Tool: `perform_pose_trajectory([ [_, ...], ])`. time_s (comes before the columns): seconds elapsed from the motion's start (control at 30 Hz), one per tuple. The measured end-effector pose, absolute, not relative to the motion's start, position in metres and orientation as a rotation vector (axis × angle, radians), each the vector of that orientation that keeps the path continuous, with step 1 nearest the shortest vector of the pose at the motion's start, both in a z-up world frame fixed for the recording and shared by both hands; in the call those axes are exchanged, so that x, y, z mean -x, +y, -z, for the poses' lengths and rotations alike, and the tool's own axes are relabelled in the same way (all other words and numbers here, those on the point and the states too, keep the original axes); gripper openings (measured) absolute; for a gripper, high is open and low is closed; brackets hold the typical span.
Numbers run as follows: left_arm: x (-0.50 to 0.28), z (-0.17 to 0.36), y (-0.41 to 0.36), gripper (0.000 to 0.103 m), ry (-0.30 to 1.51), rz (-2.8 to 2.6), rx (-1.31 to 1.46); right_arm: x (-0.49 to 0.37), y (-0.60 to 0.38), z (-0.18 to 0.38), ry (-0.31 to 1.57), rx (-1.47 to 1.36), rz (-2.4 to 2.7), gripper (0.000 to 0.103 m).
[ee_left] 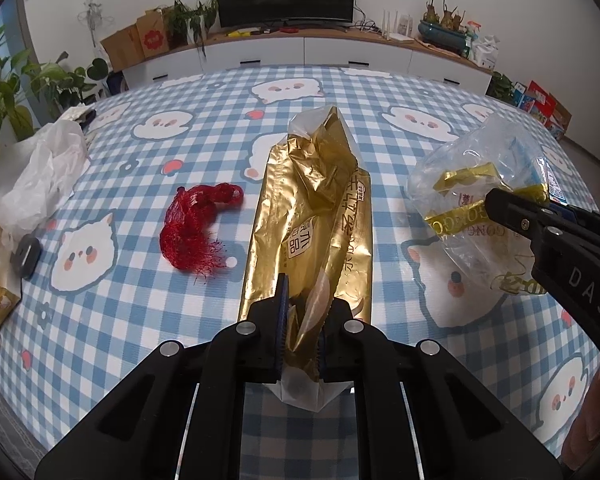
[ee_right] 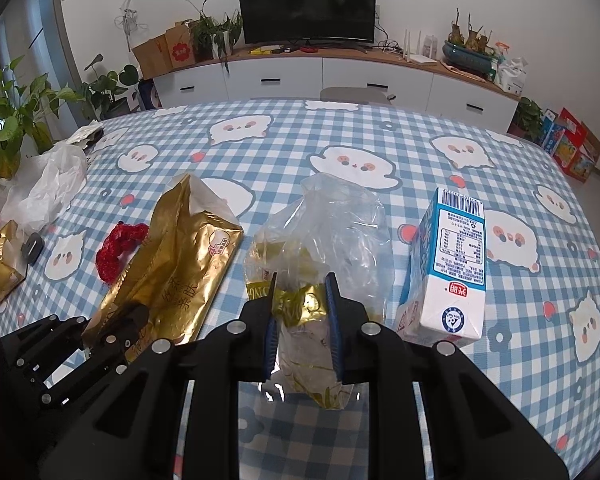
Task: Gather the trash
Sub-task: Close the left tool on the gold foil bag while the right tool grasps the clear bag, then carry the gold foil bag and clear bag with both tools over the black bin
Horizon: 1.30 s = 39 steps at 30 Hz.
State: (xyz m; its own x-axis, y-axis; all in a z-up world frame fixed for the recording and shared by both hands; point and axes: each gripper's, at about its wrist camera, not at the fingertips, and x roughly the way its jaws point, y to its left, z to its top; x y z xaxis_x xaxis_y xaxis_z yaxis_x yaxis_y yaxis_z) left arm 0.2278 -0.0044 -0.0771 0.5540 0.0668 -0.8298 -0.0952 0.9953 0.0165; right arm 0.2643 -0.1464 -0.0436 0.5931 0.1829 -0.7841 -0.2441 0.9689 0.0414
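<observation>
Both grippers are angled down over the checked table (ee_left: 140, 340); the left gripper (ee_left: 302, 332) is clamped on the gold bag's (ee_left: 320, 208) near end; the right gripper (ee_right: 302, 316) is pinched on the clear plastic bag (ee_right: 332, 232), beside the milk carton (ee_right: 452, 264).

Black left tool (ee_left: 302, 328), black right tool (ee_right: 302, 312), blue ribbed pads (ee_right: 332, 300), silver rivets, white "DAS" lettering

Gold wrapper (ee_left: 312, 208); red netting (ee_left: 194, 232); blue-checked tablecloth (ee_left: 140, 320).
</observation>
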Motion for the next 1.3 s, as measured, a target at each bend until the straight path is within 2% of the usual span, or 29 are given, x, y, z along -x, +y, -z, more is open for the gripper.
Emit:
perform_pose_trajectory([
  [0.73,-0.149,0.032,-0.003,0.009,0.904,-0.048,0.133,-0.177,-0.162,0.001,0.828,0.030,-0.230,0.019],
  [1.3,-0.057,0.023,-0.005,0.009,0.892,-0.012,0.151,-0.093,-0.169,-0.011,0.798,0.006,-0.242,0.019],
])
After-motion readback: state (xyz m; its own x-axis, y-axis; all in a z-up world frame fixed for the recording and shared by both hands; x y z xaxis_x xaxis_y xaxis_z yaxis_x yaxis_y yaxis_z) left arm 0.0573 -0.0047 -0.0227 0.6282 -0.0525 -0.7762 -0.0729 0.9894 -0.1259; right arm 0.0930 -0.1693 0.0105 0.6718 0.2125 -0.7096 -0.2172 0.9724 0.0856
